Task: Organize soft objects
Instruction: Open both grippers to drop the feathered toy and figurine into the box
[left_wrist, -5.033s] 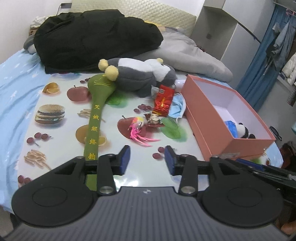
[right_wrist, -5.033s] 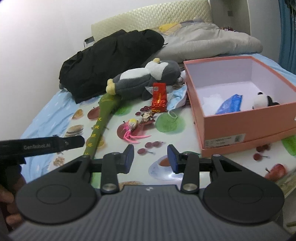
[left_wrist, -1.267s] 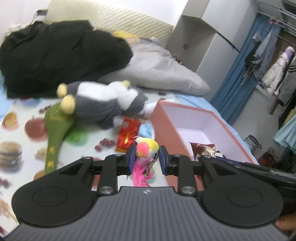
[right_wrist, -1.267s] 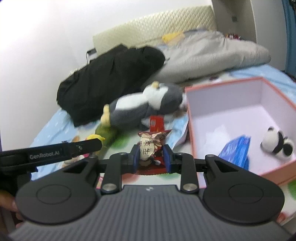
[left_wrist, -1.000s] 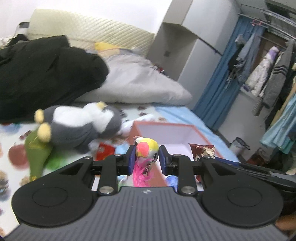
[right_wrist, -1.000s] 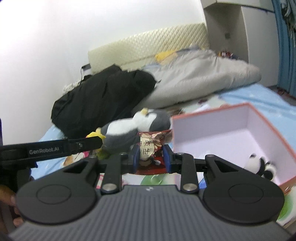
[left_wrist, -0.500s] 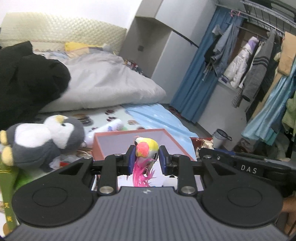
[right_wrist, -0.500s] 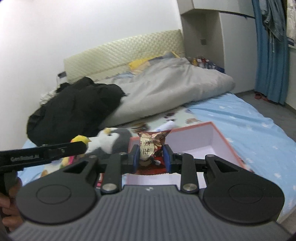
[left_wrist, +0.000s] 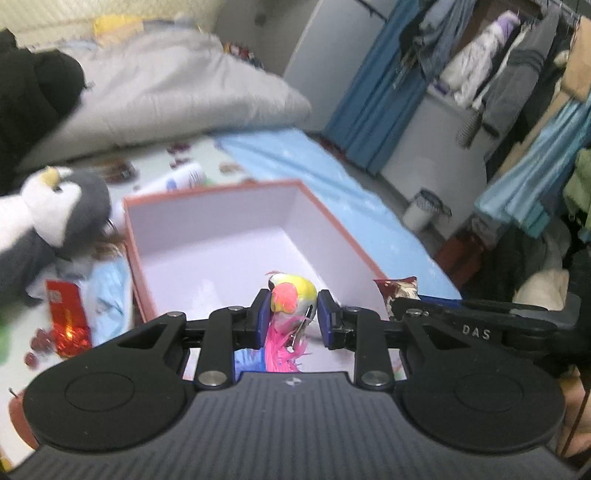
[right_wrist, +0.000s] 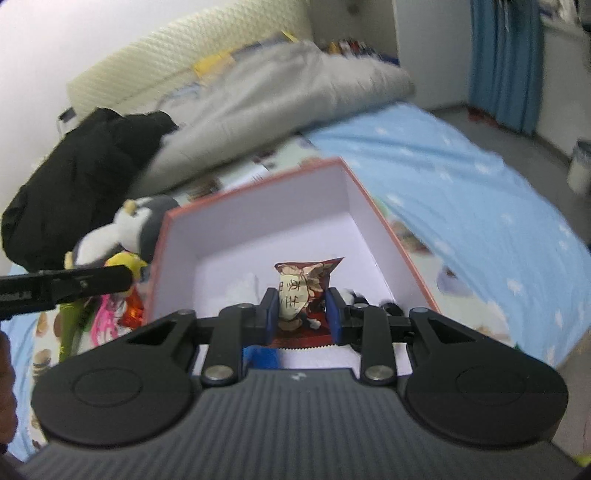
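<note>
left hand-held gripper (left_wrist: 290, 316) pinching feathered bird toy (left_wrist: 291, 301) over pink box (left_wrist: 236, 236), ready for dropping in | right hand-held gripper (right_wrist: 301, 314) clamping snack packet (right_wrist: 303, 291) above same box, on bed's mat

Box (left_wrist: 321, 218) mouth open above; penguin plush (left_wrist: 55, 210) crowds its left

The plush penguin (left_wrist: 55, 218) is cut off by the left wrist view's edge at 9 o'clock and blurred; the box (right_wrist: 255, 229) floor nearest the camera is hidden behind the right gripper (right_wrist: 301, 312); the small panda toy (right_wrist: 354, 295) shows only partly, at 3 o'clock of the snack packet (right_wrist: 303, 291).
</note>
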